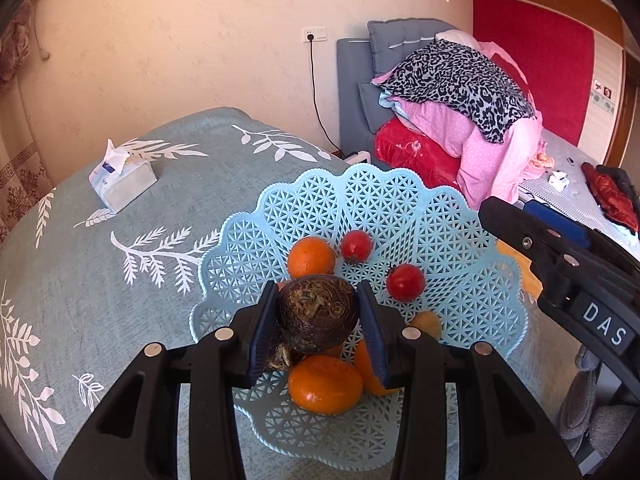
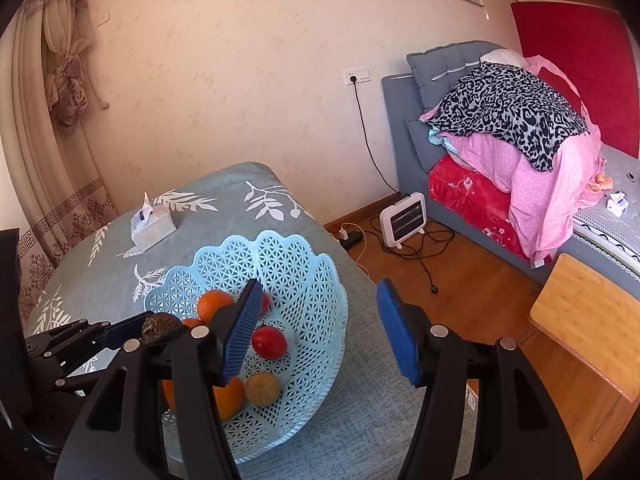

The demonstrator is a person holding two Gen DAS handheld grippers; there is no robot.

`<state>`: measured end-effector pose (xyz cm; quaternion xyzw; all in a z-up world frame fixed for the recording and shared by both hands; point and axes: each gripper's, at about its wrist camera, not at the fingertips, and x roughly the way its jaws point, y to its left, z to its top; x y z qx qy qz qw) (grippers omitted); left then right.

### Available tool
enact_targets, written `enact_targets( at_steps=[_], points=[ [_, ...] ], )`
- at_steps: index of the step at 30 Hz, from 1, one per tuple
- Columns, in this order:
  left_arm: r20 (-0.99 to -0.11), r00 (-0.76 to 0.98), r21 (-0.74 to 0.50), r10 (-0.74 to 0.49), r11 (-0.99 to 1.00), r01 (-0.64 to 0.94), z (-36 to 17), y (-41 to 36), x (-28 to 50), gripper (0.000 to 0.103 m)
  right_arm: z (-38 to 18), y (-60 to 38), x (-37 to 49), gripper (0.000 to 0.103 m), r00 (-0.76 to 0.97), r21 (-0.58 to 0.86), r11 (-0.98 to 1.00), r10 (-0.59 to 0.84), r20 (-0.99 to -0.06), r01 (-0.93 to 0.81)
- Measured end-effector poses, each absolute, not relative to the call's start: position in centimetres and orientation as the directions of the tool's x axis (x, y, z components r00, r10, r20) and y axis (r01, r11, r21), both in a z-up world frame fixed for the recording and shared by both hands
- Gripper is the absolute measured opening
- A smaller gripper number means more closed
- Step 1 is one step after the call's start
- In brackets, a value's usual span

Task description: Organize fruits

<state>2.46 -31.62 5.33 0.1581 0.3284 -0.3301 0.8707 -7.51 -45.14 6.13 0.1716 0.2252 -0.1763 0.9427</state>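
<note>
A light blue lattice basket (image 1: pixel 400 208) (image 2: pixel 304 280) stands on the table with the leaf-print cloth. In it lie oranges (image 1: pixel 325 385) (image 2: pixel 212 304), two red fruits (image 1: pixel 405 282) (image 2: pixel 269 342) and a small tan fruit (image 2: pixel 263 389). My left gripper (image 1: pixel 318 326) (image 2: pixel 158 326) is shut on a dark brown, rough-skinned fruit (image 1: pixel 318 314) (image 2: pixel 160 325), held above the oranges over the basket. My right gripper (image 2: pixel 320 330) hovers at the basket's right rim, open, with nothing between its blue pads (image 2: pixel 398 332); its black body (image 1: pixel 560 264) shows at the right of the left wrist view.
A tissue box (image 1: pixel 122 182) (image 2: pixel 154 226) sits on the far left of the table. Right of the table the wooden floor holds a small white heater (image 2: pixel 402 220) and cables. A grey bed piled with bedding (image 2: pixel 512 132) and a wooden stool (image 2: pixel 588 316) stand beyond.
</note>
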Motion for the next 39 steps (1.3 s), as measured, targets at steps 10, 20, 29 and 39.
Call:
enact_targets(
  at_steps=[10,20,29,39],
  points=[
    [-0.666,0.578,0.069,-0.471,0.733,0.677,5.4,-31.7,2.3,0.057,6.0,-45.0,-7.4,0.064,0.836,0.244,0.879,-0.255,-0.487,0.41],
    [-0.627,0.625,0.114,-0.465,0.739,0.664,6.3,-31.0,1.2,0.077,6.4,-44.9,-7.9,0.083,0.842,0.25,0.874,-0.268,-0.468,0.418],
    [-0.594,0.673,0.146,-0.441,0.763,0.629,7.0,-29.8,0.9,0.087,6.9,-44.6,-8.2,0.086,0.844,0.249,0.874,-0.272,-0.461,0.418],
    [-0.575,0.705,0.154,-0.415,0.791,0.592,7.5,-28.0,0.7,0.09,6.9,-43.5,-8.6,0.094,0.84,0.207,0.888,-0.279,-0.465,0.41]
  ],
)
